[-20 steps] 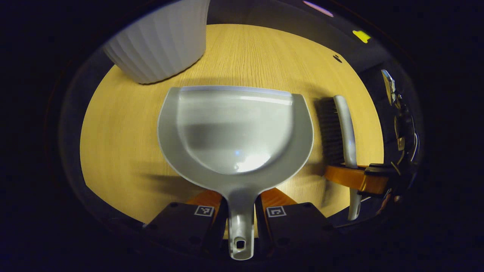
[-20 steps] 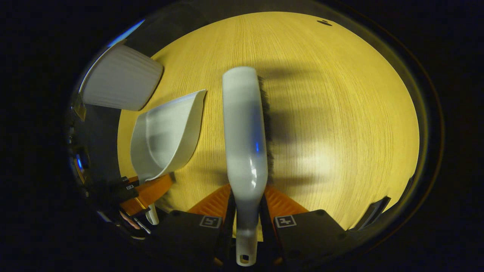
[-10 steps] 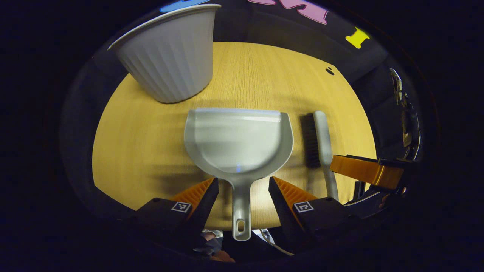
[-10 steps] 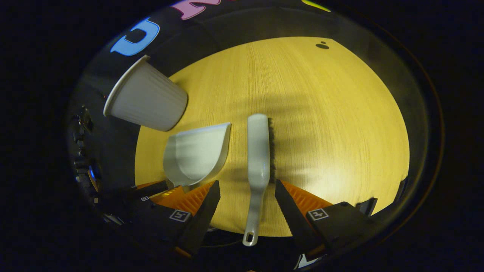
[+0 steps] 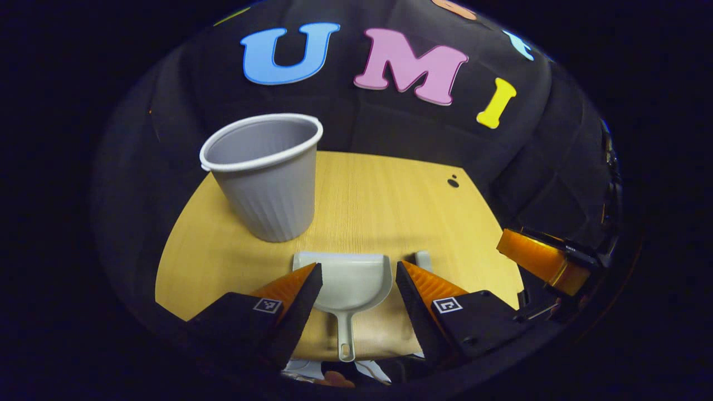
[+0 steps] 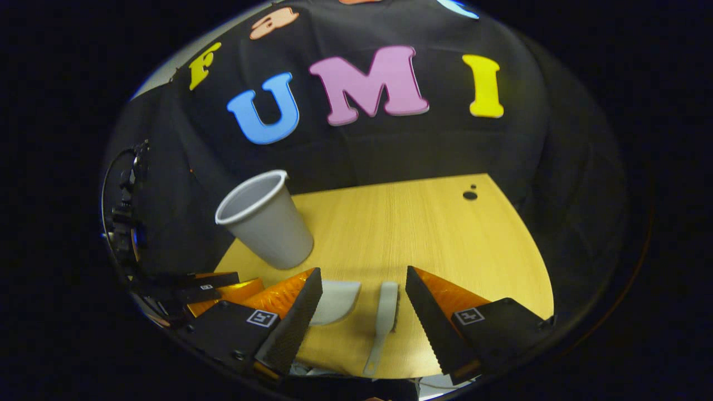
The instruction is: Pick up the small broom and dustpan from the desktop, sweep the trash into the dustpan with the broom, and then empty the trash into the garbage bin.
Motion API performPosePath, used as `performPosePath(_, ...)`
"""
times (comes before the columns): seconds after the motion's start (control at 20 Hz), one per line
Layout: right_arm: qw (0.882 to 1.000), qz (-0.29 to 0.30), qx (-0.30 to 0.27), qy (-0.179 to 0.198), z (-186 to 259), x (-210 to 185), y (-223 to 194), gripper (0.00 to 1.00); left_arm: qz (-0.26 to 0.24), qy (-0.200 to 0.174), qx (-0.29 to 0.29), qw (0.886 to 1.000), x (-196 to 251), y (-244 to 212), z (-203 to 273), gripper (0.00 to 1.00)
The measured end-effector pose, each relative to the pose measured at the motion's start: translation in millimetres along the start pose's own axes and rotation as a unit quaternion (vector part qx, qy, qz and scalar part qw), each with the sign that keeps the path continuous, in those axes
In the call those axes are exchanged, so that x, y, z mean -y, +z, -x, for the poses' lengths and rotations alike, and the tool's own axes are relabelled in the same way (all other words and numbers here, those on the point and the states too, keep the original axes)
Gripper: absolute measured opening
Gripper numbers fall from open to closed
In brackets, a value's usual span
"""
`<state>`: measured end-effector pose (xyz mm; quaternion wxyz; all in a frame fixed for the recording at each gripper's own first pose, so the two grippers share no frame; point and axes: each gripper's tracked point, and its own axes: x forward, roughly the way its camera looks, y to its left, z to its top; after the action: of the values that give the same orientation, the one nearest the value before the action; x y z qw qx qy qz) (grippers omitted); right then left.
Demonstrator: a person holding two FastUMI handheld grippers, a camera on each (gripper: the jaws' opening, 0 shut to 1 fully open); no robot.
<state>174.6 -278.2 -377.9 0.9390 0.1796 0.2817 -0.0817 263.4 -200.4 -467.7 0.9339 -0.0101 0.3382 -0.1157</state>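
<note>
Left tongs (image 5: pixel 353 278): spread wide, holding nothing, raised above the dustpan handle.
Right tongs (image 6: pixel 362 284): spread wide and empty, raised above the broom handle.
Dustpan (image 5: pixel 348 284): lies flat on the counter (image 5: pixel 379 200) near its front edge, handle toward the tongs, mouth toward the bin.
Small broom (image 6: pixel 385 314): lies just beside the dustpan, on its right, bristles at its right side.
Garbage bin (image 5: pixel 267 178): ribbed grey bucket, upright at the counter's left rear, apart from the dustpan.
Trash: none that I can make out on the wood; the dark spots by the far right edge look more like holes in the top.
Step in hand: judged to be hanging clear over both tools, each resting free on the counter.
Doing it well: keep each pair of tongs centred over its own handle, level, clear of the bin's rim.
</note>
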Motion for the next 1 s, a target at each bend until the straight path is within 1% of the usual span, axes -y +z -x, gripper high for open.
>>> performPosePath(0.05,0.999,-0.002,0.033,0.009,3,-7,15,0.98,0.004,-0.009,0.037,0.999,5,16,10,0.81)
performPosePath(0.15,0.998,-0.003,0.05,0.023,1,-14,24,0.97,0.015,-0.025,0.118,0.993,9,53,36,0.81)
performPosePath(0.2,0.998,-0.003,0.062,0.027,6,-18,32,0.97,0.016,-0.025,0.153,0.988,7,61,45,0.81)
performPosePath(0.25,0.996,-0.002,0.088,0.03,10,-22,46,0.98,0.012,-0.014,0.195,0.981,3,76,63,0.81)
performPosePath(0.3,0.992,0.002,0.121,0.034,15,-27,64,0.98,-0.001,0.001,0.243,0.97,-2,87,73,0.81)
performPosePath(0.35,0.987,0.01,0.159,0.035,25,-33,83,0.97,-0.014,0.016,0.3,0.954,-10,100,91,0.81)
performPosePath(0.4,0.979,0.023,0.198,0.032,35,-37,102,0.97,-0.024,0.022,0.358,0.933,-14,114,106,0.8)
performPosePath(0.45,0.971,0.038,0.235,0.024,42,-37,121,0.97,-0.03,0.024,0.38,0.924,-13,111,114,0.79)
performPosePath(0.5,0.963,0.051,0.263,0.016,45,-35,134,0.97,-0.039,0.025,0.401,0.915,-8,109,106,0.78)
performPosePath(0.55,0.956,0.064,0.287,0.012,52,-37,140,0.97,-0.051,0.022,0.404,0.913,-6,106,102,0.78)
performPosePath(0.6,0.953,0.07,0.295,0.013,54,-40,141,0.97,-0.06,0.021,0.401,0.914,-6,105,104,0.78)
performPosePath(0.65,0.952,0.072,0.296,0.018,59,-45,139,0.96,-0.065,0.02,0.398,0.915,-7,102,105,0.79)
performPosePath(0.75,0.952,0.077,0.296,0.021,63,-49,141,0.96,-0.065,0.013,0.403,0.913,-6,106,113,0.78)
performPosePath(0.8,0.951,0.079,0.298,0.019,64,-50,141,0.96,-0.061,0.012,0.405,0.912,-6,109,115,0.79)
performPosePath(0.9,0.948,0.083,0.308,0.013,62,-49,143,0.96,-0.051,0.011,0.398,0.916,-7,105,109,0.78)
performPosePath(1.0,0.947,0.084,0.309,0.009,61,-50,143,0.96,-0.037,0.007,0.388,0.921,-8,106,103,0.78)
